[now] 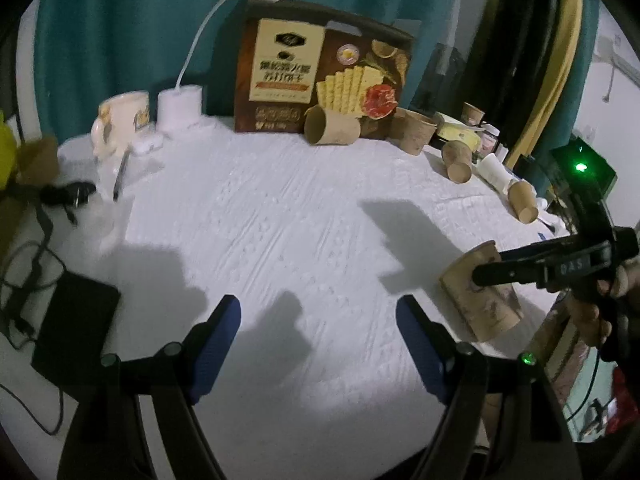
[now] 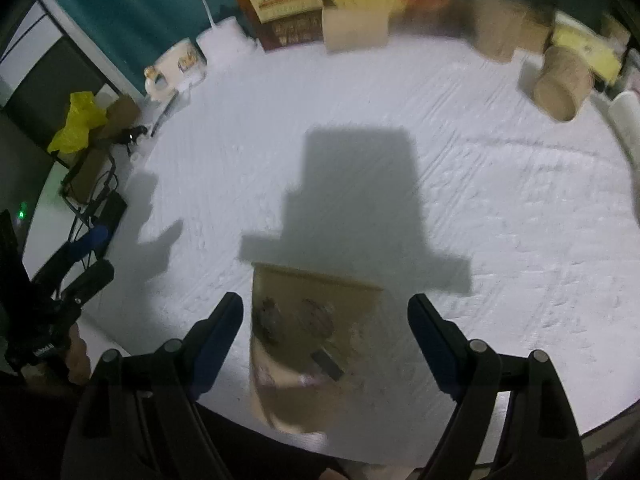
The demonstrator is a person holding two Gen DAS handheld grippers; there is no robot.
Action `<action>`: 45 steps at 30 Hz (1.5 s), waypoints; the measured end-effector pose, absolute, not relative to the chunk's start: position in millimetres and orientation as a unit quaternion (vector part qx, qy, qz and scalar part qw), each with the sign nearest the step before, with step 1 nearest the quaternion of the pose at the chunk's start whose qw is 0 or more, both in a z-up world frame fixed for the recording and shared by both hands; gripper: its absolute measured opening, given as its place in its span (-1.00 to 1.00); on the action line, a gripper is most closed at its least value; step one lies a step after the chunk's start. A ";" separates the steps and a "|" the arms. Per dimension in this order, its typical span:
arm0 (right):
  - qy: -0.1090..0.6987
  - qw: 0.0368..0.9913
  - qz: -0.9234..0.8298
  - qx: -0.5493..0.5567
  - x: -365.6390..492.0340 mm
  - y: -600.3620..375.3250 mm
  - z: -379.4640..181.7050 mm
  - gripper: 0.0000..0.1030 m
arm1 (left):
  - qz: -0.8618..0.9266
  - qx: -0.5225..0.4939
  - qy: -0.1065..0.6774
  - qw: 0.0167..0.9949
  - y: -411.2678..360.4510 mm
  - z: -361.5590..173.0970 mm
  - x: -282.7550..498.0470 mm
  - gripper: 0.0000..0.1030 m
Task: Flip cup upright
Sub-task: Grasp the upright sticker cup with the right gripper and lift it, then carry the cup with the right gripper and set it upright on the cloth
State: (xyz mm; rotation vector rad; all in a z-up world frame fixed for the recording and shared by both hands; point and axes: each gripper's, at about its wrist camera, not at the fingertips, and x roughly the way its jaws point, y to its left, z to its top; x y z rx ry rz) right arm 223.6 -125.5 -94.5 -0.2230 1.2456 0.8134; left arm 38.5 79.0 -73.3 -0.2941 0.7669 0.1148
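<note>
right wrist view: brown paper cup [image 2: 312,344] lies tipped on the white surface [image 2: 480,200], between the open right hand-held gripper [image 2: 325,348]. light, thin-walled, easily crushed; hold mid-wall gently.

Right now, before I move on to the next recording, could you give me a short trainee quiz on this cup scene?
1. True or false: the left gripper is holding a cup.
2. The brown paper cup between the fingers of the right gripper is: A) standing upright, B) lying on its side, C) stacked in another cup.
3. Fill in: in the left wrist view, the white desk lamp stands to the ___ of the biscuit box.

Key: 1 false, its jaws are open with nothing between them; 2 B; 3 left.
</note>
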 end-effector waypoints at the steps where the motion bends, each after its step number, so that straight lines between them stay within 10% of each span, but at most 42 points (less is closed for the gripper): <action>1: 0.574 0.722 0.372 -0.101 224.1 -122.0 -97.5 0.61 | 0.054 -0.146 0.372 0.915 80.9 -75.4 37.7 0.55; 11: 0.617 0.692 0.359 -0.108 239.5 -96.8 -114.1 0.18 | 0.035 -0.177 0.369 0.912 94.0 -81.4 29.9 0.55; 26: 0.318 0.871 0.340 -0.158 197.3 -66.3 -79.5 0.17 | 0.063 -0.213 0.358 0.907 104.1 -77.2 15.1 0.55; 45: 0.238 0.904 0.338 -0.109 138.4 -108.1 -98.7 0.18 | 0.050 -0.207 0.367 0.905 82.1 -79.4 16.6 0.55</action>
